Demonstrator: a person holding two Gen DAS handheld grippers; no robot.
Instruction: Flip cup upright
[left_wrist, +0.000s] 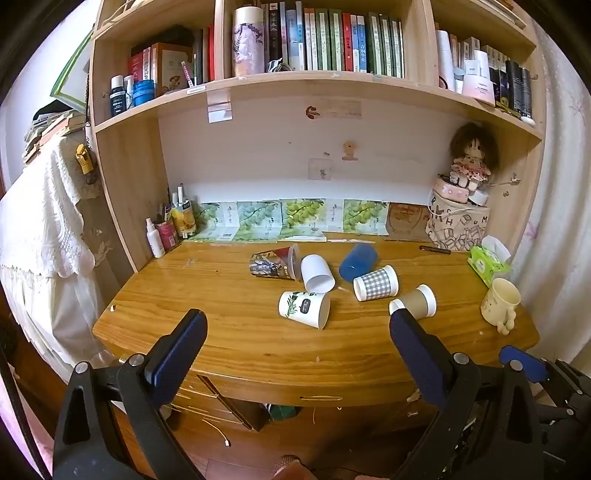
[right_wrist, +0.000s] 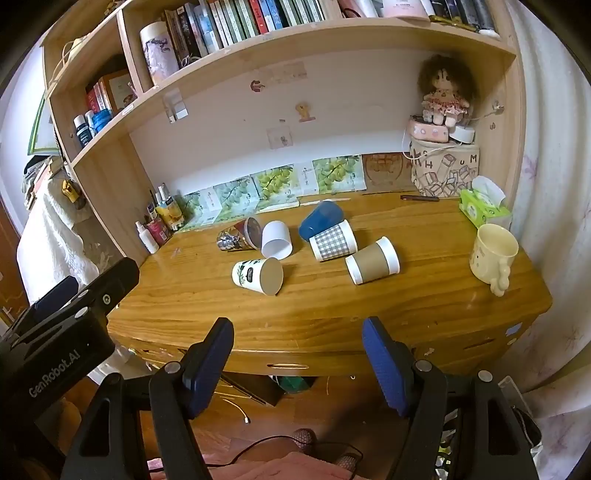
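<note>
Several cups lie on their sides in the middle of the wooden desk (left_wrist: 229, 332): a white cup with a green print (left_wrist: 303, 308) (right_wrist: 257, 276) nearest me, a plain white cup (left_wrist: 317, 274) (right_wrist: 276, 240), a dark patterned cup (left_wrist: 275, 263) (right_wrist: 239, 234), a blue cup (left_wrist: 357, 257) (right_wrist: 320, 218), a grey checked cup (left_wrist: 375, 283) (right_wrist: 333, 240) and a brown sleeved cup (left_wrist: 417, 301) (right_wrist: 373, 260). My left gripper (left_wrist: 295, 332) is open and empty in front of the desk edge. My right gripper (right_wrist: 297, 336) is open and empty, also short of the desk.
A cream mug (left_wrist: 500, 303) (right_wrist: 493, 254) stands upright at the desk's right end, beside a green tissue pack (left_wrist: 487, 263) (right_wrist: 482, 205). Bottles and pens (left_wrist: 168, 229) stand at the back left. A printed bag with a doll (left_wrist: 458, 221) sits back right. Shelves hang above.
</note>
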